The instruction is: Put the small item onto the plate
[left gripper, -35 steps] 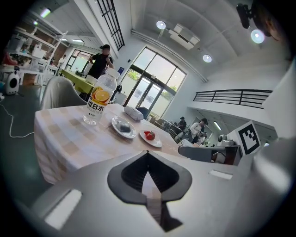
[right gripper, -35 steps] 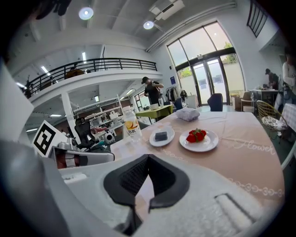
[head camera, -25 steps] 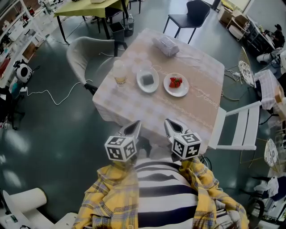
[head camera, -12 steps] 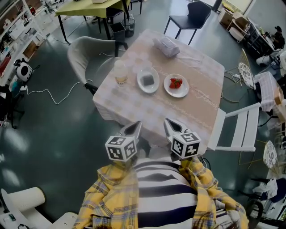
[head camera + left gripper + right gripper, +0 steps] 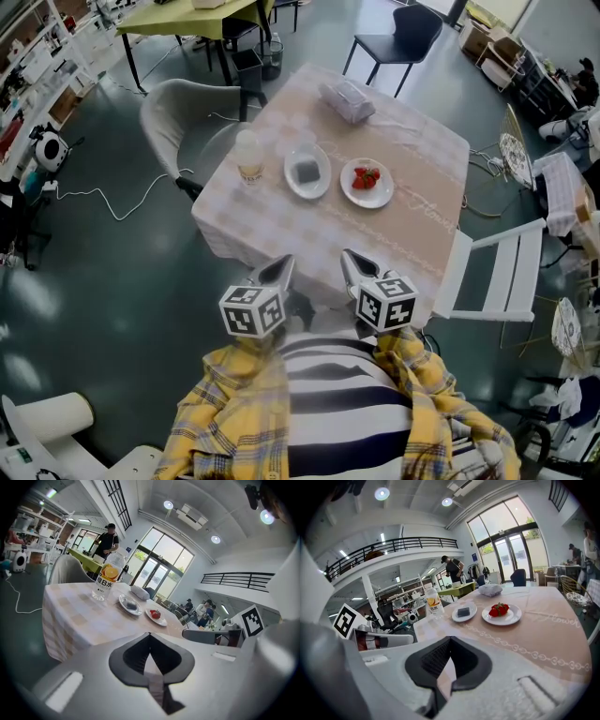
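Observation:
A table under a beige checked cloth [image 5: 281, 220] carries two white plates. The left plate [image 5: 292, 184] holds a small dark grey block [image 5: 307, 171]. Red strawberries [image 5: 367, 176] lie on the right plate [image 5: 380, 195]. Both grippers hang side by side in front of the table's near edge, away from the plates. My left gripper [image 5: 281, 264] is shut with nothing in it, its tips meeting in the left gripper view [image 5: 150, 635]. The right gripper [image 5: 349, 258] is also shut and empty [image 5: 449, 640]. From it I see the grey block [image 5: 464, 612] and strawberries [image 5: 500, 609] ahead.
A drink bottle [image 5: 248, 157] stands left of the plates, and a wrapped tissue pack [image 5: 348, 98] lies at the far side. A grey armchair [image 5: 178, 117] is at the table's left, a white folding chair [image 5: 492, 272] at its right, a dark chair [image 5: 398, 37] behind.
The head view has shifted slightly. Both grippers stay shut in the same place before the table edge.

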A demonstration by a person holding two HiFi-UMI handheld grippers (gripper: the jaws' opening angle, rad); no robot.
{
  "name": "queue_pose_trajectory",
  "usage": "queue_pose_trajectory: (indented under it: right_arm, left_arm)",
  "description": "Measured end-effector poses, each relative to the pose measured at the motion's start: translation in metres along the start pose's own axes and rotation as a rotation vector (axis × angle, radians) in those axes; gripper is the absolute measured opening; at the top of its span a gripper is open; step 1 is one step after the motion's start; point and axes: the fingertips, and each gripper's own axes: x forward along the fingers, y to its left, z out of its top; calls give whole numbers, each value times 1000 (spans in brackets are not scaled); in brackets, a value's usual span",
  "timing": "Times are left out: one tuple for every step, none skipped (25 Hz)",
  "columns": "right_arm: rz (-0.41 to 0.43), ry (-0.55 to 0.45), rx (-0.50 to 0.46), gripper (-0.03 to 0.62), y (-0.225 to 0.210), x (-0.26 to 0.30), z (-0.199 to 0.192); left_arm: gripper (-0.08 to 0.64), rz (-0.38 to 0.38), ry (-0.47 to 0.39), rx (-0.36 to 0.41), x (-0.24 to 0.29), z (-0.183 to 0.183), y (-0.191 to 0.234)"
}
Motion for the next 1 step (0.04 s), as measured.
queue_pose_trajectory:
  right_arm:
    - [1,1,0,-3,-1,0,0]
  left_arm:
    - [2,2,2,0,1,0,0]
